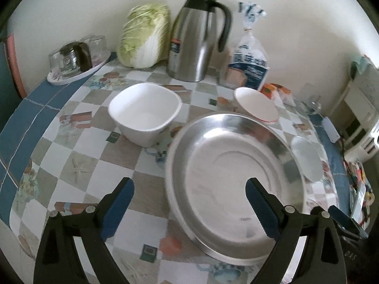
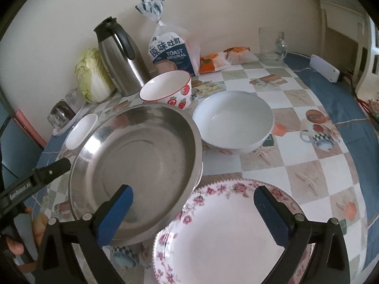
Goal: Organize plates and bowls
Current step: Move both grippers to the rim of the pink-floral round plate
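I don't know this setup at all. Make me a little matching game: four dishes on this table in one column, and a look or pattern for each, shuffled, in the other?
Dishes:
1. square bowl
2. steel basin
3. plate
4. small bowl by the toast bag

Looks:
A. pink flower border
B. strawberries and a red rim
C. plain white
D. shiny bare metal

Pairs: 1-C, 2-D, 3-A, 4-B
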Motion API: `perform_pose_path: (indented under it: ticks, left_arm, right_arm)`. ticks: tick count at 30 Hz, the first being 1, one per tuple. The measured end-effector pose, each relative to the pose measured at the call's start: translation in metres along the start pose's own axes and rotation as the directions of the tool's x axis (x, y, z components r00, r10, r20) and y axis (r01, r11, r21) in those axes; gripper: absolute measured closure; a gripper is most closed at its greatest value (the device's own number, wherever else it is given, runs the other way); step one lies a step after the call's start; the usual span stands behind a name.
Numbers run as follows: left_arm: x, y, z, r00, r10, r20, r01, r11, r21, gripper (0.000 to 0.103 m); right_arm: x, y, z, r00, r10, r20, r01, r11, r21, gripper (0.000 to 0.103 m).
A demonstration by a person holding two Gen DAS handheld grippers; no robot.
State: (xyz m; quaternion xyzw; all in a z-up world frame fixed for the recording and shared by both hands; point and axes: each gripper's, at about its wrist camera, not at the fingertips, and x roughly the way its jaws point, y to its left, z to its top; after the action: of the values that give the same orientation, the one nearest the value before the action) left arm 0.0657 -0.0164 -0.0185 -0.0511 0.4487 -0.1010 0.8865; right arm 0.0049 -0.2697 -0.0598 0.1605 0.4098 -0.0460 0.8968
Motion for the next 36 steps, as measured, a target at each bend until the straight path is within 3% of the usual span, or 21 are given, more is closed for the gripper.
perform_pose_path:
  ticks: [7, 15, 23, 28, 36]
  left_arm:
    - [-0.021, -0.024, -0.01, 0.996, -0.077, 0.034, 0.075, 0.996, 0.049, 0.008]
    - [-0.032, -0.054, -0.024, 0.992, -0.123, 0.009, 0.121, 0.985, 0.12, 0.008]
    - [-0.021, -0.08, -0.042, 0.978, -0.172, -0.116, 0.185, 0.976, 0.111, 0.008]
    - [-0.021, -0.092, -0.051, 0.964, -0.218, -0.152, 0.234, 0.968, 0.095, 0.007]
    - [-0.01, -0.107, -0.064, 0.948, -0.225, -0.225, 0.25, 0.964, 0.091, 0.007]
  right_arm:
    - [-0.021, -0.01, -0.012, 1.0, -0.019, -0.004, 0.019, 1.0, 0.016, 0.0]
    - [-0.036, -0.03, -0.021, 0.998, -0.061, -0.016, 0.062, 0.997, 0.036, 0.0]
    - [-0.035, -0.06, -0.025, 0.992, -0.112, -0.06, 0.117, 0.99, 0.079, 0.0]
    - [-0.029, -0.082, -0.029, 0.987, -0.119, -0.108, 0.131, 0.984, 0.119, 0.0]
    - [-0.018, -0.094, -0.036, 0.981, -0.11, -0.162, 0.133, 0.981, 0.139, 0.0]
